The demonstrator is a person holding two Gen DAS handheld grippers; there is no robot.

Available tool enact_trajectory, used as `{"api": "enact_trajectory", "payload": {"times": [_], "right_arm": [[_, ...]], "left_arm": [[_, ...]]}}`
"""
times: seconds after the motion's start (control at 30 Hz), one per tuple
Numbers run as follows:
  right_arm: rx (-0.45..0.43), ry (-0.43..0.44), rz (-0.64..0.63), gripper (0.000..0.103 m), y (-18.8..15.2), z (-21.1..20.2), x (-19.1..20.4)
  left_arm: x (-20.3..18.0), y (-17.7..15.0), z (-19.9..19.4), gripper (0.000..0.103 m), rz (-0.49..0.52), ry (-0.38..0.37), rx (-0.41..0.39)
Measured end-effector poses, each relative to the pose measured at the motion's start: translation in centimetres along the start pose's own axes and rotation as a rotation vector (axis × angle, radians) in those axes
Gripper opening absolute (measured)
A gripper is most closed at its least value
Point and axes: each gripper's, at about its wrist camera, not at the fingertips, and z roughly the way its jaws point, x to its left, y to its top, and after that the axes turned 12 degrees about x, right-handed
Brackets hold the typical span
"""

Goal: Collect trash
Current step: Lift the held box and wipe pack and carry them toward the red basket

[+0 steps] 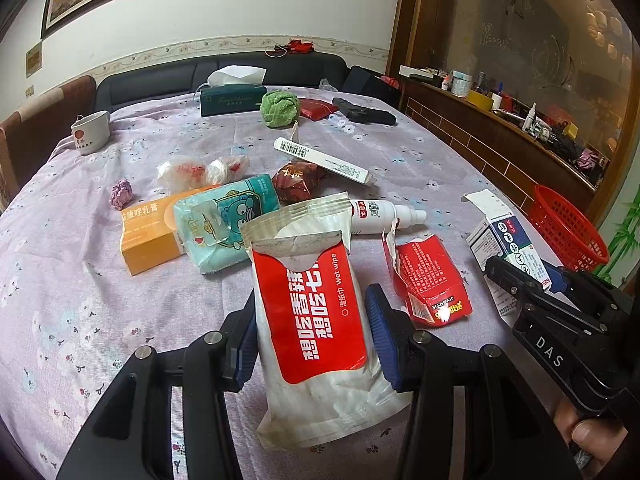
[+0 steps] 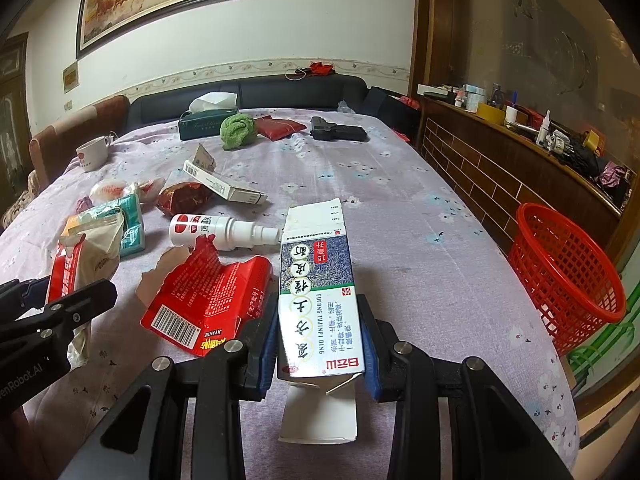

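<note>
My right gripper (image 2: 320, 344) is clamped on the medicine box (image 2: 318, 292), whose long axis runs along the fingers. The red basket (image 2: 568, 276) sits off the table's right edge, nearer this hand. My left gripper (image 1: 312, 344) is clamped on the wet-wipe pack (image 1: 316, 320) above the table.

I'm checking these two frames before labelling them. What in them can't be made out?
- Inside of the red basket: right wrist view, its mesh wall and the frame edge hide it.
- Contents of the wet wipe pack and medicine box: both views show only their outsides.
- Far end of the orange box: left wrist view, the teal tissue pack covers it.
- Shelf clutter: too small.
</note>
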Motion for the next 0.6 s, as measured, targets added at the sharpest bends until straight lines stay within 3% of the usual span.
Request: {"api": "enact_trajectory", "payload": {"times": [0.6], "right_arm": [[-0.014, 0.001, 0.004, 0.037, 0.07, -0.24, 0.12]], "left_arm": [[0.08, 0.00, -0.01, 0.047, -0.003, -0.001, 0.002]]}}
